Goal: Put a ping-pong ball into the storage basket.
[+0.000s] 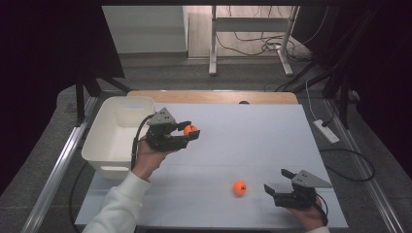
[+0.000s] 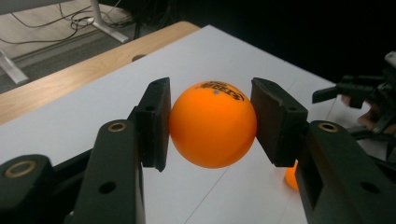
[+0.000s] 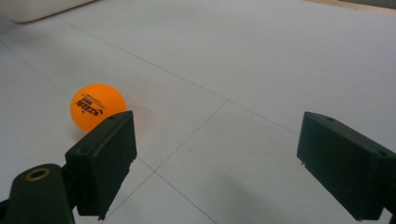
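Note:
My left gripper (image 1: 190, 131) is shut on an orange ping-pong ball (image 1: 190, 129), held above the white table just right of the white bin (image 1: 108, 141). In the left gripper view the ball (image 2: 213, 125) sits squeezed between both black pads (image 2: 156, 122), its black print facing up. A second orange ball (image 1: 239, 188) lies on the table near the front. My right gripper (image 1: 278, 182) rests low at the front right, open, with that ball (image 3: 97, 107) just beyond its left jaw and nothing between the jaws.
The white bin stands at the table's left side, its inside bare where I can see it. A wooden strip (image 1: 214, 96) borders the far edge of the table. Cables and a desk frame (image 1: 252, 39) lie on the floor beyond.

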A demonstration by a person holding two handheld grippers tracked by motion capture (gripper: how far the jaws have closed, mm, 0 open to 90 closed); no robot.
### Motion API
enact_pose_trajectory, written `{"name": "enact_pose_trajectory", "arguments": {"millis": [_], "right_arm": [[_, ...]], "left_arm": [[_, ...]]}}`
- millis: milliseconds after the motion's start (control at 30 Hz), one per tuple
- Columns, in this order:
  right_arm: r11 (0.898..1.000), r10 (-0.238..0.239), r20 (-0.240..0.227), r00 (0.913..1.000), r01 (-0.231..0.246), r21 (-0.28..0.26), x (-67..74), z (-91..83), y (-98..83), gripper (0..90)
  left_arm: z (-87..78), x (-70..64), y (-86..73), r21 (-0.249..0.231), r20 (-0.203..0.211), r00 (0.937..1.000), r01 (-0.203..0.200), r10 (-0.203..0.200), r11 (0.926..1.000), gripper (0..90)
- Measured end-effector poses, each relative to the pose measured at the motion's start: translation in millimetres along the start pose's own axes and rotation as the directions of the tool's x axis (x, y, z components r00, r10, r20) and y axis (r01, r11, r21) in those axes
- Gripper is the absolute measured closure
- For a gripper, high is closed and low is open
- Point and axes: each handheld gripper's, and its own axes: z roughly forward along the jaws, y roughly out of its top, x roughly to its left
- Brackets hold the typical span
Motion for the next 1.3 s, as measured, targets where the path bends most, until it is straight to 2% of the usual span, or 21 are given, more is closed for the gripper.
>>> {"name": "enact_pose_trajectory", "arguments": {"millis": [400,767,1000,1300], "right_arm": [[1.0,-0.001,0.003,1.0,0.001,0.002,-0.3,0.1,0.0,11.7],[1.0,0.0,0.005,1.0,0.0,0.0,-0.9,0.1,-0.2,11.8],[1.0,0.003,0.005,1.0,-0.003,-0.003,-1.3,-0.3,-0.2,11.8],[1.0,0.0,0.006,1.0,0.0,-0.001,-1.2,0.1,-0.4,11.7]], "left_arm": [[-14.1,1.5,13.6,-0.023,-0.028,0.9992,-0.03,0.03,0.9993,50.6],[-27.0,5.0,20.0,-0.049,-0.048,0.9984,-0.033,0.031,0.9983,50.6],[-36.9,10.3,22.6,-0.072,-0.061,0.9981,-0.019,0.014,0.9972,50.6],[-40.6,14.1,25.5,-0.082,-0.062,0.9981,-0.01,0.005,0.9965,50.6]]}}
